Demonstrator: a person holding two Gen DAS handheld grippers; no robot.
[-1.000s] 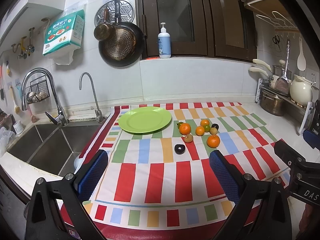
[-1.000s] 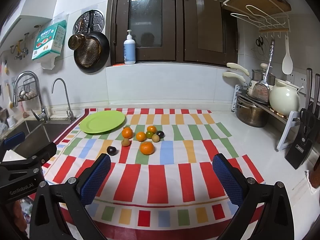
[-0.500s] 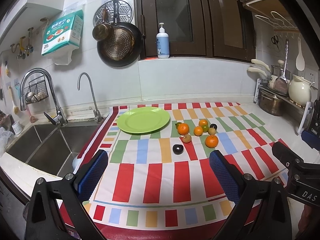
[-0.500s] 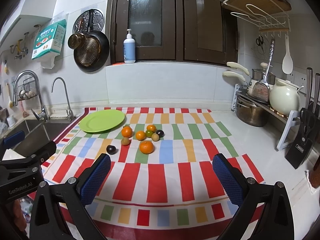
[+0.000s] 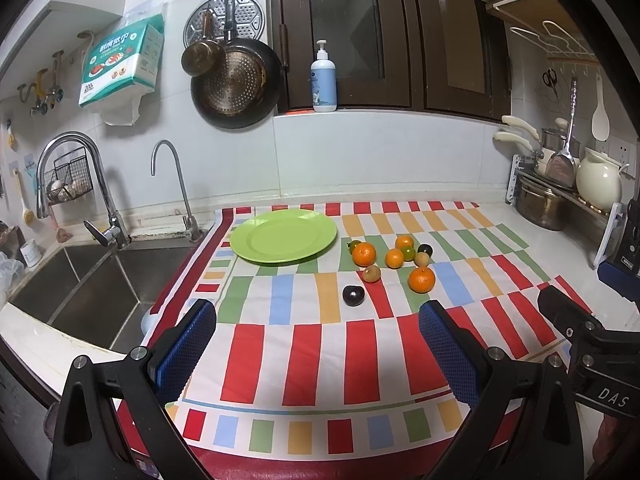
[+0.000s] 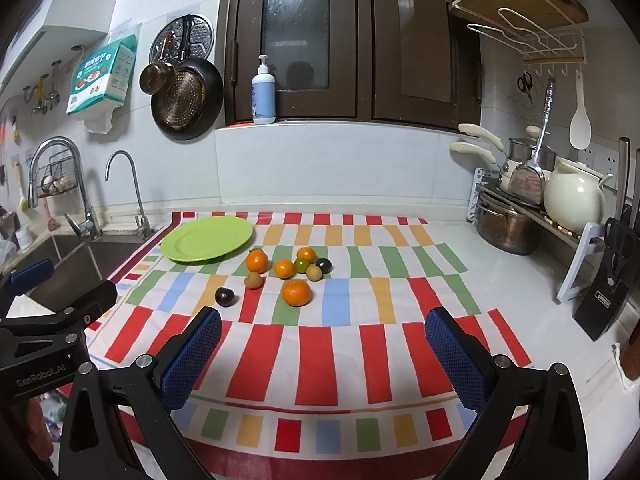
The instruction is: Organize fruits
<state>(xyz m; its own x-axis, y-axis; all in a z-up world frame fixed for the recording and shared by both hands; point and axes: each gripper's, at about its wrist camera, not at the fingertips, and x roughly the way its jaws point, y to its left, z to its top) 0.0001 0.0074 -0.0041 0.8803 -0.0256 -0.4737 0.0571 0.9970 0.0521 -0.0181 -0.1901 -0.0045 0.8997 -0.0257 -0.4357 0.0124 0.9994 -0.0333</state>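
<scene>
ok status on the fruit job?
Left gripper and right gripper open, empty. Fruits loose on striped cloth, green plate bare. Nothing blocking.

The left gripper (image 6: 48,292) carries "GenRobot.AI" in pale letters on its black body, read from the right wrist view. The right gripper (image 5: 600,328) shows "DAS" on its body. The green tissue pack (image 5: 120,66) on the wall bears "200"; its larger characters are unreadable.
</scene>
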